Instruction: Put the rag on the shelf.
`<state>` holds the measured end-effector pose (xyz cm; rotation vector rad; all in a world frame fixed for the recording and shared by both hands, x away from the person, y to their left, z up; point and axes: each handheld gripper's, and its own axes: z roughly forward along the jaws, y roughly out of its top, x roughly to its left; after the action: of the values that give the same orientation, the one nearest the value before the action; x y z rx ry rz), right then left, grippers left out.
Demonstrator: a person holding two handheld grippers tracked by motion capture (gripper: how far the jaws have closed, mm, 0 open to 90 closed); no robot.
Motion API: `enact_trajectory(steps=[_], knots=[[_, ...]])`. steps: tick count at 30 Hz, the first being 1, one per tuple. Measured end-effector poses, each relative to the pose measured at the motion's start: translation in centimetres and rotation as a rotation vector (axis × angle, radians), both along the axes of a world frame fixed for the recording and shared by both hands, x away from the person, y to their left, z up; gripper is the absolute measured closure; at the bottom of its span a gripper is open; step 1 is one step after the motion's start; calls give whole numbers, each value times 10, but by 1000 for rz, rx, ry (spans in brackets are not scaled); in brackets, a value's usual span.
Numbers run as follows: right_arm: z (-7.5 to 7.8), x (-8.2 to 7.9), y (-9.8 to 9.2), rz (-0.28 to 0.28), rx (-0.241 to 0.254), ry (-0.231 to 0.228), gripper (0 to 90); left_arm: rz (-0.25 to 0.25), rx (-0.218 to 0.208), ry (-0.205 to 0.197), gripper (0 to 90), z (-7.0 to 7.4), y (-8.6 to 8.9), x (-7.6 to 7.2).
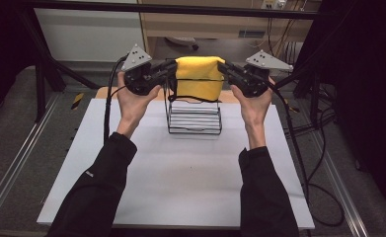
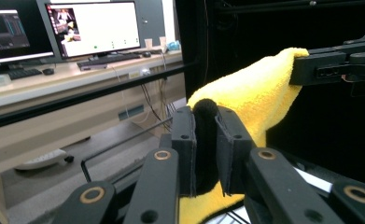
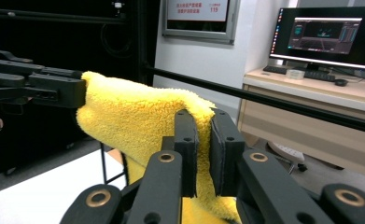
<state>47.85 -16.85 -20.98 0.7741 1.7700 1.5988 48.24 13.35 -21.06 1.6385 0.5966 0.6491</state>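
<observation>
Left tool (image 1: 167, 69) is clamping one top corner of the yellow cloth (image 1: 199, 78), jaws pinching tight on a fold of it, as the left gripper view is showing plainly with the pile bunching up dark between the pads. Right tool (image 1: 226, 69) is doing the same at the opposite corner, clenched on the fabric. Both hands are holding their tools level and facing each other, so the cloth is hanging stretched between them like a small banner, its lower edge draping down over the top of the black wire rack (image 1: 194, 116).

The cloth is looking soft and fluffy, a light terry or microfibre, with no stiffness at all: it is sagging in the middle and folding wherever it is not being held. It should weigh next to nothing and will not slip easily, since the pile is giving the pads plenty to bite on. The corners or the top hem are the sensible places to take hold, as is being done now; gripping mid-panel would only bunch it.

Counting up: one yellow cloth, two tools, one wire rack standing on the white tabletop (image 1: 180, 182). Pale stacked pieces are sitting inside the rack, though what they are I cannot tell.
</observation>
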Motion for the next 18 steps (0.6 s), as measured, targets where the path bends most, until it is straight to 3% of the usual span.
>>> enact_trajectory(steps=[8, 18], knots=[[-12, -10, 1, 41, -31, 36, 827, 1, 65, 34, 768, -7, 3, -7], [-22, -14, -3, 86, -69, 89, 824, -23, 99, 88, 749, -18, 4, -12]])
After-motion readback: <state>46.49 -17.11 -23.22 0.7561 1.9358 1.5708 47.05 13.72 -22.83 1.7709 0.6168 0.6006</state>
